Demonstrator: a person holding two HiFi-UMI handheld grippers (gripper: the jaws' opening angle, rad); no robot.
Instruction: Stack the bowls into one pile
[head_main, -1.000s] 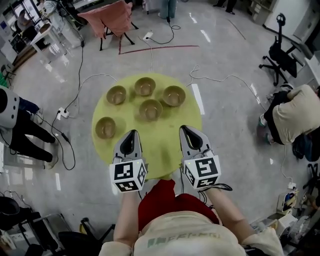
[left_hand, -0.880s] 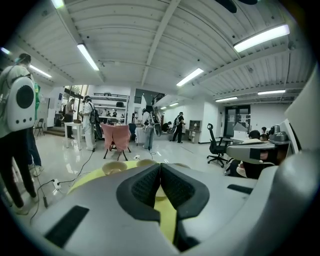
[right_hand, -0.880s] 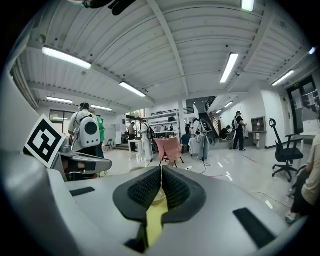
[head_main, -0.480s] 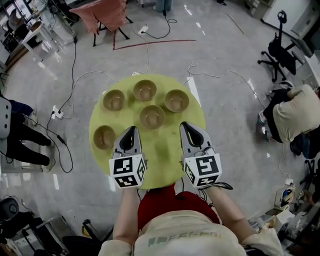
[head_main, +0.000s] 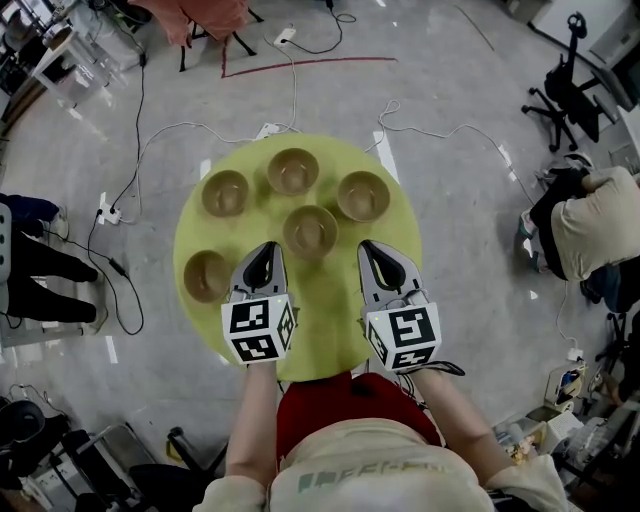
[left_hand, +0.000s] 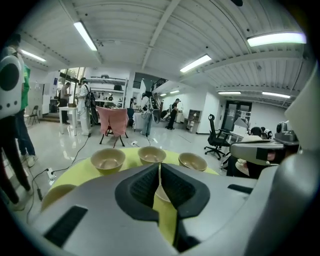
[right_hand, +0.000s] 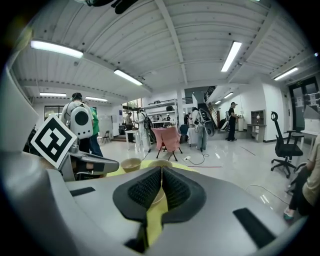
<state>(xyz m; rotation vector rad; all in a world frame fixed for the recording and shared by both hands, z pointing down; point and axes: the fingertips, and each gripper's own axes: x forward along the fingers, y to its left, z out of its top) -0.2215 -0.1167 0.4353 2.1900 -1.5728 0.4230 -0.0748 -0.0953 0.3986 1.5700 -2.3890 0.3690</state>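
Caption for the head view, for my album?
Five separate tan bowls on a round yellow-green table, left gripper and right gripper shut nearby.

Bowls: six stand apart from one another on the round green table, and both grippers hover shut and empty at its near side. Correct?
No: the head view shows five bowls, not six. The rest holds: they stand apart on the round green table, with the left gripper and right gripper shut and empty at its near side.

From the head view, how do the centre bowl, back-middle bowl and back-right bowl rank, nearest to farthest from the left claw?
1. Centre bowl, just ahead and right of the left claw.
2. Back-middle bowl, farther back, almost straight ahead.
3. Back-right bowl, off to the right side.
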